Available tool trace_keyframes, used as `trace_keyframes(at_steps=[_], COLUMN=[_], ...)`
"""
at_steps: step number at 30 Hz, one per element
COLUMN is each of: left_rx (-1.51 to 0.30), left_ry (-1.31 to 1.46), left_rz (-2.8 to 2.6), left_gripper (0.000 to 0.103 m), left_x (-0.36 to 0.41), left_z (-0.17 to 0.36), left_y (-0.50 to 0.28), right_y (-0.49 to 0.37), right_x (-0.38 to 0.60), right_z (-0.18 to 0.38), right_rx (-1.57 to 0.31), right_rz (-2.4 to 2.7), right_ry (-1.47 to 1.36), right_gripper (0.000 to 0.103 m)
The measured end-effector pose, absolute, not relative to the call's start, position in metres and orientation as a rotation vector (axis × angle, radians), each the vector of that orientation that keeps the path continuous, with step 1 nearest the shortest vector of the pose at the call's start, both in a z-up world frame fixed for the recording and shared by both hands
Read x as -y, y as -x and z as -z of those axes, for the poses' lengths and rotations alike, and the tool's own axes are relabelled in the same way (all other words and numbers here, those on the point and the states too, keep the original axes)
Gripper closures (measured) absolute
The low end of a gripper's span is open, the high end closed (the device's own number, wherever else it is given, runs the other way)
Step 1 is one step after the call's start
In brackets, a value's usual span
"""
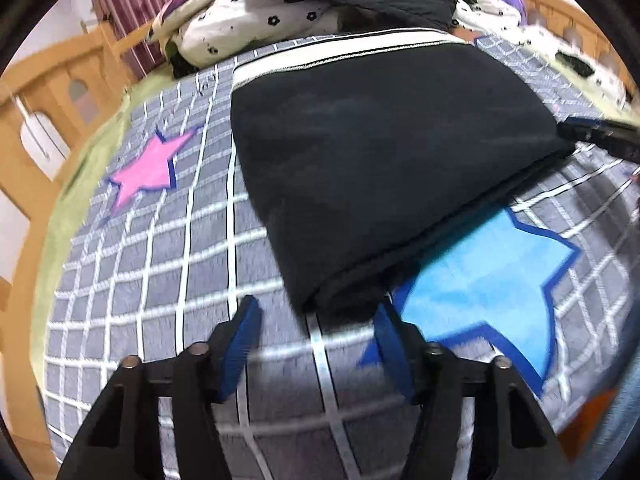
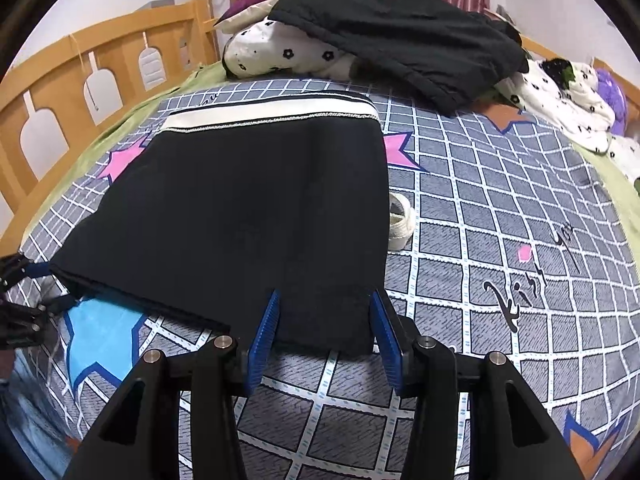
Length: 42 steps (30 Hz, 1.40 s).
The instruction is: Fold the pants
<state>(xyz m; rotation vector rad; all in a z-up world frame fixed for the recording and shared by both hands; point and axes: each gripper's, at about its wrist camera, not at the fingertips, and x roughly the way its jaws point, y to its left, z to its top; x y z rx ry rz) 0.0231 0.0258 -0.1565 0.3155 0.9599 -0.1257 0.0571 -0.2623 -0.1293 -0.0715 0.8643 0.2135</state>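
Observation:
Black pants (image 1: 380, 152) with a white waistband (image 1: 344, 56) lie folded on the grid-patterned bed cover, waistband at the far end. My left gripper (image 1: 316, 320) is open, its blue fingers just short of the near left corner of the fold. In the right wrist view the pants (image 2: 248, 216) lie ahead, and my right gripper (image 2: 324, 316) is open with its fingers straddling the near right corner of the cloth. The right gripper's tip shows in the left wrist view (image 1: 588, 130) at the pants' right edge; the left gripper shows at the far left of the right wrist view (image 2: 20, 292).
A grey grid bed cover (image 2: 480, 240) with pink (image 1: 148, 172) and blue stars (image 1: 488, 280) covers the bed. Another black garment (image 2: 400, 36) lies on floral bedding (image 2: 280, 56) at the far end. A white strap loop (image 2: 402, 220) lies right of the pants. A wooden bed rail (image 2: 80, 80) runs along the left.

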Motion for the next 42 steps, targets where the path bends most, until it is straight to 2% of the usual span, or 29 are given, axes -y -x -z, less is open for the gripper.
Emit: trace_keyframes(at_steps=[4,5,7,10,14,19,22,29,32,34,36,42], left_rx=[-0.956,-0.901,-0.822,-0.932,-0.935,-0.955,-0.877,-0.780,-0.824,-0.877,-0.829,-0.848], left_ry=[-0.252,-0.200,-0.073,0.065,0.101,0.102,0.098,0.128,0.142,0.147,0.098,0.090], left_rz=[0.118,0.112,0.125,0.103,0.116,0.130,0.141,0.171,0.207,0.203,0.186,0.185], left_gripper=[0.077,0.083,0.084,0.087,0.085,0.085,0.066,0.066,0.066,0.066,0.066,0.066], left_x=[-0.024,-0.029,-0.044,-0.063,-0.067,-0.075,-0.080,-0.063,-0.054,-0.050,-0.044,-0.041], left_z=[0.152,0.143,0.132,0.154,0.160,0.148,0.131,0.100,0.112,0.135,0.148,0.142], left_y=[-0.034,-0.030,-0.020,-0.029,-0.019,0.002,0.020,-0.019,-0.042,-0.052,-0.045,-0.041], right_y=[-0.054,-0.054,-0.053,-0.052,-0.062,-0.058,-0.051,-0.063,-0.066,-0.073,-0.077,-0.074], right_x=[0.262,0.261,0.260,0.262,0.257,0.251,0.262,0.251,0.243,0.241,0.242,0.242], right_z=[0.128,0.128,0.125,0.123,0.142,0.129,0.108,0.110,0.115,0.130,0.148,0.150], right_rx=[-0.837,-0.837,-0.839,-0.829,-0.917,-0.881,-0.776,-0.722,-0.713,-0.772,-0.823,-0.834], right_rz=[-0.191,-0.193,-0.197,-0.205,-0.216,-0.234,-0.243,-0.214,-0.217,-0.202,-0.188,-0.184], right_ry=[0.108,0.118,0.125,0.107,0.083,0.135,0.053,0.022,0.099,0.141,0.150,0.148], right_gripper=[0.056,0.056,0.056,0.056,0.056,0.056,0.053,0.052,0.052,0.052,0.051,0.051])
